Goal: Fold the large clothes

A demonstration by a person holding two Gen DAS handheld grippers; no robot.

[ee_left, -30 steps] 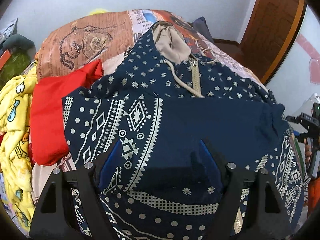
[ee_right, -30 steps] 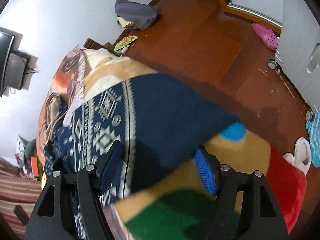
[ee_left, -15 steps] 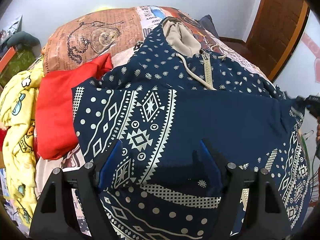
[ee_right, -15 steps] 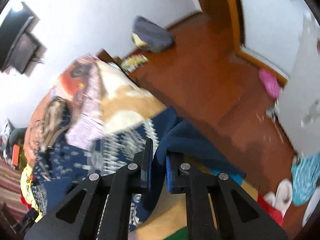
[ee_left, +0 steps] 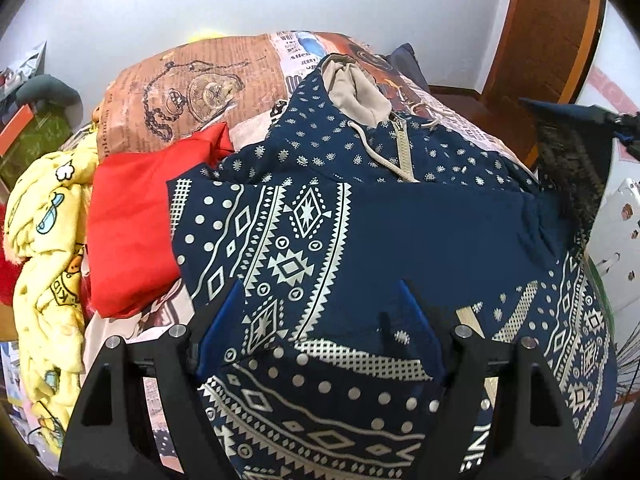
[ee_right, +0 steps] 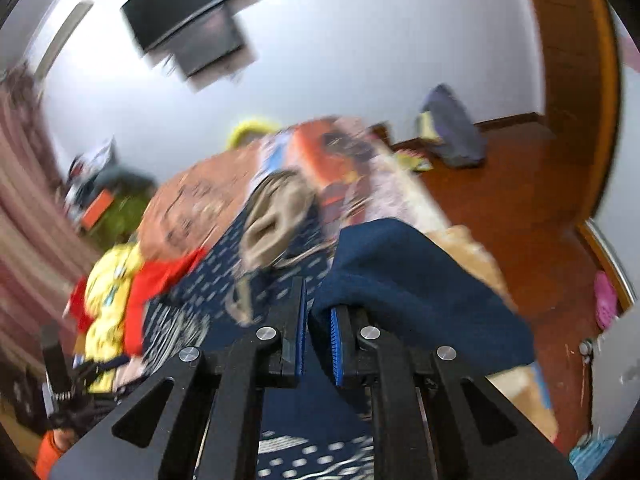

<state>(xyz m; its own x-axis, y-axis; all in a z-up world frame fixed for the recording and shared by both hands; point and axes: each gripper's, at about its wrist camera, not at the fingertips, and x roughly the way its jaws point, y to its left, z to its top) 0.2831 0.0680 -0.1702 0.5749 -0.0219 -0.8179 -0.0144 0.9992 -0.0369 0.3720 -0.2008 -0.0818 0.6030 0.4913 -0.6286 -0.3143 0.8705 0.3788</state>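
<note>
A navy hoodie point(ee_left: 400, 232) with white geometric print, a beige hood lining point(ee_left: 356, 88) and a zip lies spread on the bed. My left gripper point(ee_left: 318, 304) hovers open just over its folded lower part, with cloth below the fingers but nothing pinched. My right gripper point(ee_right: 318, 284) is shut on a plain navy edge of the hoodie point(ee_right: 420, 280), which drapes over the right finger. In the left wrist view that lifted corner point(ee_left: 568, 152) hangs raised at the right, with the right gripper point(ee_left: 624, 128) at the frame edge. The right wrist view is motion-blurred.
A red garment point(ee_left: 132, 220) and a yellow cartoon blanket point(ee_left: 44, 240) lie left of the hoodie on the printed bedspread point(ee_left: 180, 92). Right of the bed are wooden floor point(ee_right: 520, 208), a grey bag point(ee_right: 452, 128), a pink slipper point(ee_right: 606, 300) and a door point(ee_left: 552, 32).
My right gripper shut on the hoodie's navy edge, rolled and rose, pulling that corner up off the bed. The left gripper drew back slightly and stayed open.
</note>
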